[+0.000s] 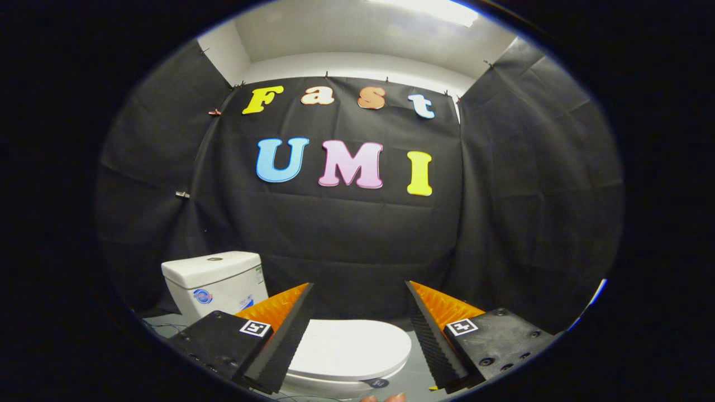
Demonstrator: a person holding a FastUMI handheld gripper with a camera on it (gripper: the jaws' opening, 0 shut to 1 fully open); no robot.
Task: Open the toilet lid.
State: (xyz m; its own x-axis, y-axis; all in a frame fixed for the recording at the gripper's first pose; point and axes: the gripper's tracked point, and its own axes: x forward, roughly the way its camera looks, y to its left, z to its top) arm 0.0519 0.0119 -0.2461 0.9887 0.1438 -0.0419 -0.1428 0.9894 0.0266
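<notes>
A white toilet stands below and ahead of me, its lid (349,347) lying flat and closed over the bowl. Its white tank (215,282) rises behind the lid, off to the left, with a flush button on top. My gripper (358,289) hovers above the lid with its two fingers spread wide apart. Nothing is between the fingers, and the lid shows through the gap below them. The left finger (282,335) covers the lid's left part.
Black cloth walls close the booth behind the toilet and on both sides. Grey floor (416,379) shows to the right of the bowl. A person's fingertips (385,398) peek in below the gripper.
</notes>
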